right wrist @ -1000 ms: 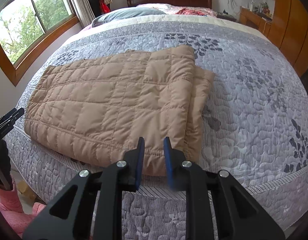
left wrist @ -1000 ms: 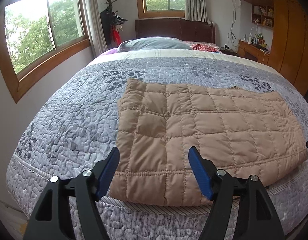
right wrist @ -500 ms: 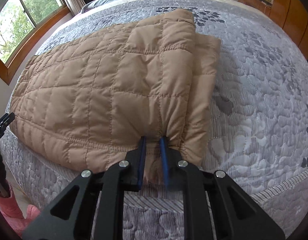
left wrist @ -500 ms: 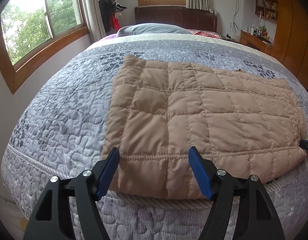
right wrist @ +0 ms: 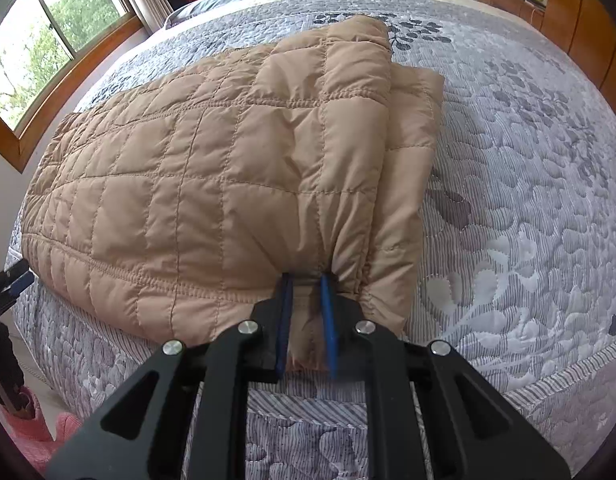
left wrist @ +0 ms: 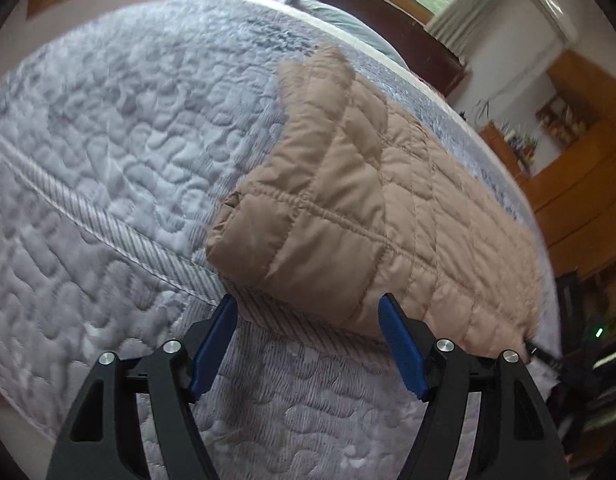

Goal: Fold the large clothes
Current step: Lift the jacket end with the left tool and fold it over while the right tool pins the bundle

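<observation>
Only the right wrist view shows a grip: the right gripper (right wrist: 305, 280) has its blue jaws clamped on the near hem of the tan quilted jacket (right wrist: 211, 184), with the fabric bunched between them. That view also shows a second folded layer jutting out along the jacket's right side, and the left gripper (right wrist: 15, 280) at the far left edge. From the left wrist view, tilted and blurred, the left gripper (left wrist: 308, 312) has its jaws wide apart, just short of the jacket's (left wrist: 368, 200) near left corner, touching nothing. The jacket lies flat near the foot edge of a bed covered by a grey quilted bedspread (right wrist: 528, 200). Behind stand a dark wooden headboard (left wrist: 392, 28), wood-framed windows (right wrist: 47, 52) and wooden cabinets (left wrist: 580, 200).
</observation>
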Demonstrator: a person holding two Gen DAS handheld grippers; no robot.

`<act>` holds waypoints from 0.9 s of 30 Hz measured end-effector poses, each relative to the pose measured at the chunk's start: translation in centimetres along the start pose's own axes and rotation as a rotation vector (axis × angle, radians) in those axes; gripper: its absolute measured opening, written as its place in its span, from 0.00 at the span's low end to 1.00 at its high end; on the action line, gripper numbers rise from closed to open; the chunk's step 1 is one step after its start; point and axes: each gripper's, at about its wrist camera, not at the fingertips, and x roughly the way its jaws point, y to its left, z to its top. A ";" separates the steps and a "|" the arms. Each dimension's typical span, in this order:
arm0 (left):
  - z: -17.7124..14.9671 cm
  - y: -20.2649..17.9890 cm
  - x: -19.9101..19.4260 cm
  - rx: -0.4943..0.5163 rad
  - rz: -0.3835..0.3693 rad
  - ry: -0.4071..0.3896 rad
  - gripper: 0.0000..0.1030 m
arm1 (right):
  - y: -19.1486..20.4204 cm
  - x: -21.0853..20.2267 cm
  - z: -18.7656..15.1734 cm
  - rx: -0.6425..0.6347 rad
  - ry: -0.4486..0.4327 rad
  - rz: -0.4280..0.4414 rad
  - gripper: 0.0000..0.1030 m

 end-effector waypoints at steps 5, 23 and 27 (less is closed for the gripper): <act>1.0 2.0 0.8 -0.140 -0.105 -0.027 0.71 | 0.1 -0.1 -0.1 -0.002 0.001 0.000 0.12; 1.5 2.9 3.2 -0.217 -0.159 -0.089 0.15 | -0.4 0.1 0.4 0.017 0.032 0.038 0.12; 2.0 3.2 3.2 -0.228 -0.181 -0.077 0.12 | -0.6 0.2 0.3 0.027 0.028 0.050 0.12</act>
